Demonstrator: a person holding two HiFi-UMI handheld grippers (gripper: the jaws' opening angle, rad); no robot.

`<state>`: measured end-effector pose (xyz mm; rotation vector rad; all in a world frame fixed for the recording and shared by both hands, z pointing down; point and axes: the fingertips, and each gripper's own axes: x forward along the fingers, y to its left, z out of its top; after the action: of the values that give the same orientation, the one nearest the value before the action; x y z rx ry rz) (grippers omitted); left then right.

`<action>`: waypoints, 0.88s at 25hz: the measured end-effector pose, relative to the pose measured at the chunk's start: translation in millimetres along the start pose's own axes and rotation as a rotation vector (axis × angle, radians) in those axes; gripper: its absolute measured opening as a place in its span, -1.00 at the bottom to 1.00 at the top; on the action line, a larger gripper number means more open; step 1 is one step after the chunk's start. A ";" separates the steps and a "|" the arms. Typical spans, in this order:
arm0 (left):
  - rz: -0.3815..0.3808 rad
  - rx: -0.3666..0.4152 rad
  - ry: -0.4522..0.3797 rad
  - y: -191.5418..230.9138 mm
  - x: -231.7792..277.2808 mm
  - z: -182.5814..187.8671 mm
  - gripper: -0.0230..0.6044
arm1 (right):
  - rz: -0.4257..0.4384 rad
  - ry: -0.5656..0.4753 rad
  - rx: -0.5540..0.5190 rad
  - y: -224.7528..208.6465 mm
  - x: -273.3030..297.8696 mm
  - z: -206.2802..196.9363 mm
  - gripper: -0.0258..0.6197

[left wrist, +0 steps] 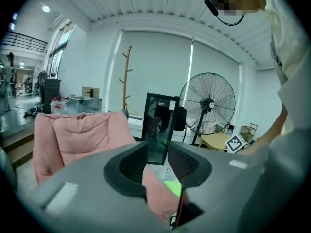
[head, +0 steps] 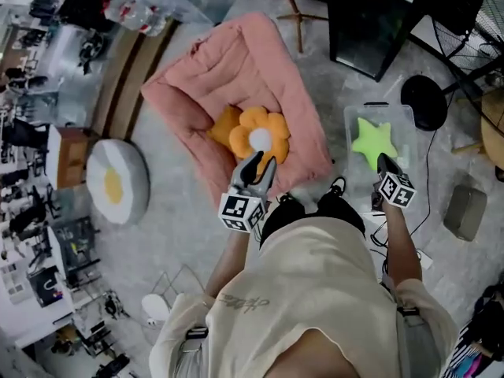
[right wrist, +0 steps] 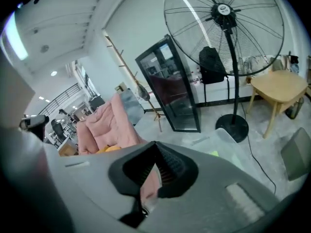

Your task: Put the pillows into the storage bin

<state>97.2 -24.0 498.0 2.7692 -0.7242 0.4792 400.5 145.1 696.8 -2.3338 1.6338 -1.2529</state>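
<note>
An orange flower pillow (head: 260, 136) with a white centre lies on a big pink floor cushion (head: 236, 69), with a second orange pillow (head: 223, 124) tucked under its left side. My left gripper (head: 264, 162) hovers just short of the flower pillow, jaws open with nothing between them (left wrist: 158, 154). A clear storage bin (head: 398, 116) stands on the floor at the right and holds a green star pillow (head: 372, 142). Over the bin's near edge, my right gripper (head: 384, 162) is shut and holds nothing (right wrist: 155, 154). A white fried-egg pillow (head: 116, 181) lies on the floor at the left.
A black glass cabinet (head: 378, 22) and a standing fan's round base (head: 424, 101) are beyond the bin, with a cable trailing past it. A wooden table (right wrist: 277, 89) stands at the far right. Shelves and clutter line the left edge (head: 31, 211). The person's feet (head: 335, 189) are between cushion and bin.
</note>
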 end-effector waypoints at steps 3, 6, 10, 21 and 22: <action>0.052 -0.033 -0.021 29.3 -26.8 -4.9 -0.45 | 0.068 -0.005 -0.035 52.0 5.7 8.5 -0.92; 0.099 -0.067 -0.044 55.9 -51.2 -12.3 -0.46 | 0.133 -0.001 -0.105 102.5 9.7 12.5 -0.92; 0.144 -0.096 -0.059 95.2 -81.3 -22.1 -0.48 | 0.239 0.016 -0.184 176.0 12.8 9.8 -0.92; 0.218 -0.146 -0.091 188.8 -151.1 -51.0 -0.88 | 0.485 0.045 -0.398 356.0 29.1 -16.7 -0.92; 0.223 -0.147 -0.090 195.3 -156.7 -53.4 -0.88 | 0.495 0.048 -0.408 369.1 32.0 -19.5 -0.92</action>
<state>-144.6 -105.9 517.3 2.5996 -1.0515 0.3284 106.3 -38.2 564.7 -1.8739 2.4726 -0.9446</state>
